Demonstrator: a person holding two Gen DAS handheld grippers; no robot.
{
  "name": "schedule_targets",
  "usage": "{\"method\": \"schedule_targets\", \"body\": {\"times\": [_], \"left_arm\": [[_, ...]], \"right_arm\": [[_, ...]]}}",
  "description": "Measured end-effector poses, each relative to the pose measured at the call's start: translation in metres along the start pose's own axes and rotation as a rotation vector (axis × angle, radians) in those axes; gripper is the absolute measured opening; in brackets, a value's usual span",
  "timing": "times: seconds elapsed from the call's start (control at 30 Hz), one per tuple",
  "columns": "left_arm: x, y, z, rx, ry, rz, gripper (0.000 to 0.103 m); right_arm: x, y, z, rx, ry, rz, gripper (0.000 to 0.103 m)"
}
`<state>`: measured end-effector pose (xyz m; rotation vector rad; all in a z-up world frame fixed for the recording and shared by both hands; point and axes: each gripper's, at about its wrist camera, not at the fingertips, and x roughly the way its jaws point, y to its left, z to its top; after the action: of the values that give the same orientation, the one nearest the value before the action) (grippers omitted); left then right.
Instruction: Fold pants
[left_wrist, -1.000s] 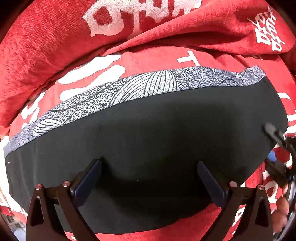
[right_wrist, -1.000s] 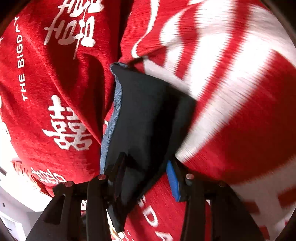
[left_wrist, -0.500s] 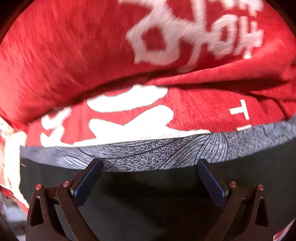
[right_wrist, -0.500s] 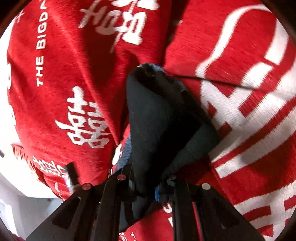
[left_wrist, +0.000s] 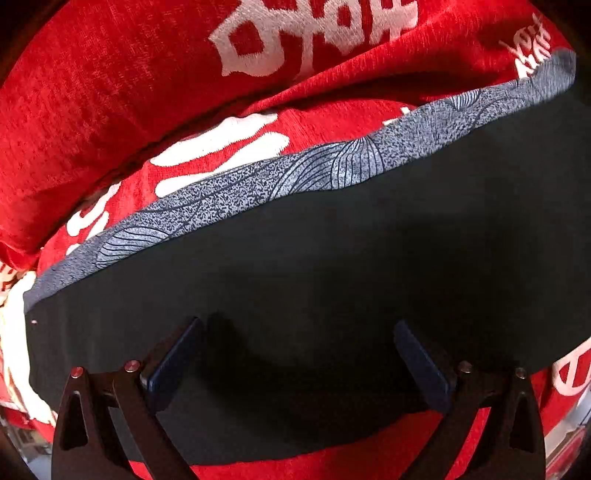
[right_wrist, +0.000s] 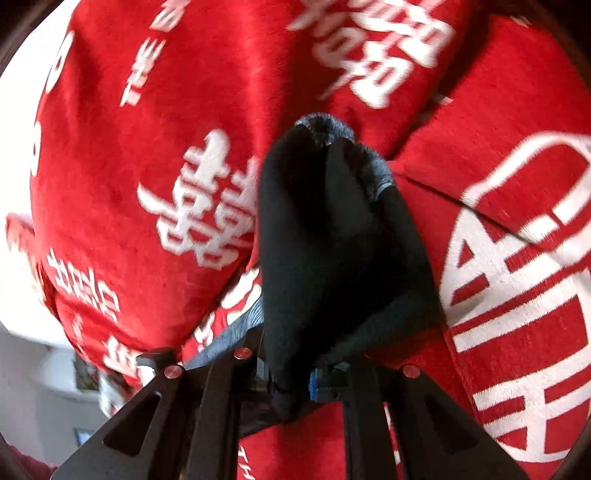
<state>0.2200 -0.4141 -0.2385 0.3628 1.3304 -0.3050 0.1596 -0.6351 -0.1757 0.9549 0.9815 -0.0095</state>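
Since the earlier frame, the left wrist view has slid off toward the patterned band and come back over the dark cloth. Its black pants (left_wrist: 332, 277) lie flat on the red blanket (left_wrist: 110, 92), the grey patterned hem band (left_wrist: 314, 173) along their far edge, which now rises at the right. Over the cloth the left gripper (left_wrist: 295, 358) hovers with jaws wide apart, holding nothing.

From the right wrist view, the right gripper (right_wrist: 291, 380) has closed from half open to nearly shut, and its pads pinch a bunched fold of the pants (right_wrist: 332, 240), which now rises ahead of the fingers, off the red blanket (right_wrist: 129, 147).

By my reading, the first fold is in hand: one end gripped and lifted. Next, that end must be carried over the flat part and laid edge to edge, while the left gripper steadies the cloth.
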Motion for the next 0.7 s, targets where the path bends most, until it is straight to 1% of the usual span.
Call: {"method": "schedule_targets", "body": {"times": [0.07, 0.13, 0.2, 0.23, 0.3, 0.37, 0.43, 0.5, 0.57, 0.63, 0.7], "left_arm": [[-0.006, 0.013, -0.002, -0.043, 0.003, -0.028, 0.103], [-0.019, 0.037, -0.006, -0.102, -0.034, -0.052, 0.103], [-0.032, 0.063, -0.012, -0.119, -0.062, -0.045, 0.103], [-0.037, 0.077, -0.016, -0.122, -0.069, -0.034, 0.103], [-0.044, 0.112, -0.026, -0.128, -0.066, -0.015, 0.103], [-0.042, 0.148, -0.034, -0.141, -0.060, 0.009, 0.103], [-0.042, 0.184, -0.045, -0.173, -0.056, 0.052, 0.103], [-0.037, 0.222, -0.056, -0.229, -0.045, 0.085, 0.103], [-0.038, 0.246, -0.067, -0.293, -0.022, 0.111, 0.103], [-0.032, 0.275, -0.082, -0.346, 0.000, 0.122, 0.103], [-0.032, 0.292, -0.093, -0.374, 0.013, 0.124, 0.103]], "right_arm": [[0.001, 0.024, -0.004, -0.087, -0.001, -0.039, 0.013], [-0.001, 0.050, -0.008, -0.178, -0.004, -0.069, 0.013], [0.003, 0.080, -0.015, -0.257, 0.002, -0.107, 0.013], [0.005, 0.088, -0.019, -0.279, 0.005, -0.119, 0.013], [0.015, 0.118, -0.032, -0.359, 0.010, -0.162, 0.013], [0.027, 0.142, -0.044, -0.428, 0.020, -0.203, 0.013], [0.048, 0.168, -0.063, -0.510, 0.038, -0.245, 0.013], [0.077, 0.191, -0.087, -0.594, 0.070, -0.299, 0.014], [0.111, 0.210, -0.113, -0.662, 0.106, -0.354, 0.016], [0.151, 0.222, -0.144, -0.737, 0.155, -0.416, 0.021], [0.193, 0.229, -0.174, -0.802, 0.216, -0.489, 0.031]]}}
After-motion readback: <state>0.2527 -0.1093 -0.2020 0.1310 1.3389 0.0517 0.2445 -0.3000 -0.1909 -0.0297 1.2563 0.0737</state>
